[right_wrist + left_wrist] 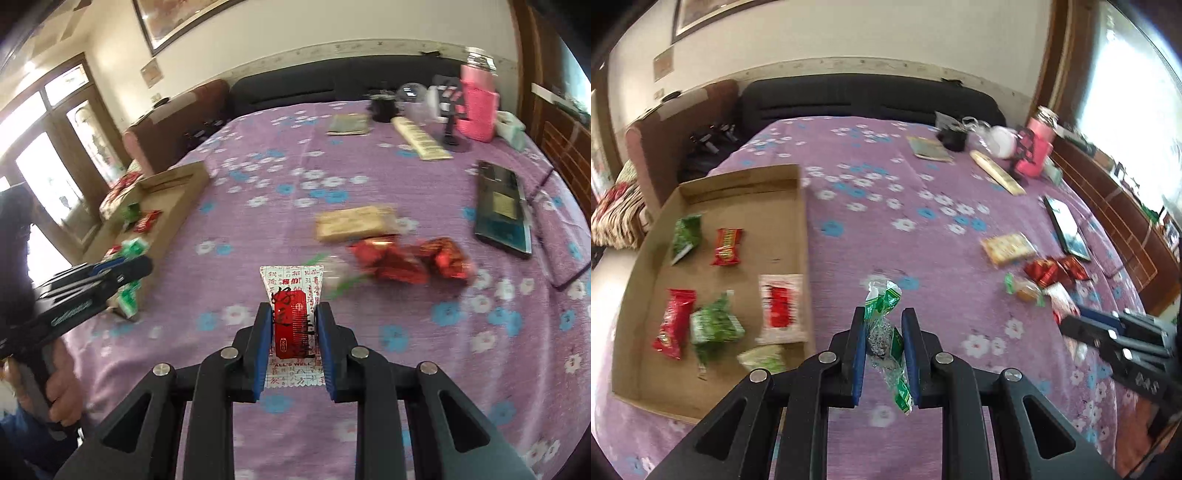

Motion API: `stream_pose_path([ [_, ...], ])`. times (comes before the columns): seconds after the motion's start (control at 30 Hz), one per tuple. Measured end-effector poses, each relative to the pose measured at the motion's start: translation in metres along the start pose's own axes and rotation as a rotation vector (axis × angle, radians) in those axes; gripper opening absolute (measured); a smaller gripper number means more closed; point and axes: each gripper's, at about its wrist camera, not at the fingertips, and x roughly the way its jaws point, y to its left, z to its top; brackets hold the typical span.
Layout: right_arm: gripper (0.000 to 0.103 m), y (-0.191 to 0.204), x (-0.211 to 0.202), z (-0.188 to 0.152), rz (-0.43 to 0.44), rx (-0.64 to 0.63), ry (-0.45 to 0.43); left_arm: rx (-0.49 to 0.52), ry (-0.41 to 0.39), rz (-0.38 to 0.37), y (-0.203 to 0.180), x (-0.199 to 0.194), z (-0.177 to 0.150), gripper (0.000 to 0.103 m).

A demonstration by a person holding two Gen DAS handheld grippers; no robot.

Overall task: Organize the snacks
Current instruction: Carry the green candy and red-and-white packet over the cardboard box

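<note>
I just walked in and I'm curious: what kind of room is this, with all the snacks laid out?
Most likely a home bedroom: the snacks lie on a bed under a purple flowered sheet with a dark padded headboard, and a framed picture hangs on the wall.

Matt cardboard tray, woven floral cloth on the bench, crinkly glossy plastic wrappers, matt black plastic fingers.

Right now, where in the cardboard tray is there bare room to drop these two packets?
The cardboard tray is bare along its far end, beyond the green packet and the small red packet, and in the strip right of those two. Its near half is crowded: the white-and-red packet and several green and red ones.
</note>
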Motion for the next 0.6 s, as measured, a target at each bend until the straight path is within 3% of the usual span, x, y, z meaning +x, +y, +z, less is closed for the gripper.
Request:
stream_pose_path([
  [0.4, 0.023, 0.11, 0.036, 0.019, 0.12, -0.098, 0.046, -0.168, -0.057, 0.096, 0.104, -0.017, -0.006, 0.019],
  [0.6, 0.023, 0.157, 0.058, 0.029, 0.167, -0.138, 0.063, -0.206, -0.063, 0.162, 0.14, -0.014, -0.015, 0.019],
])
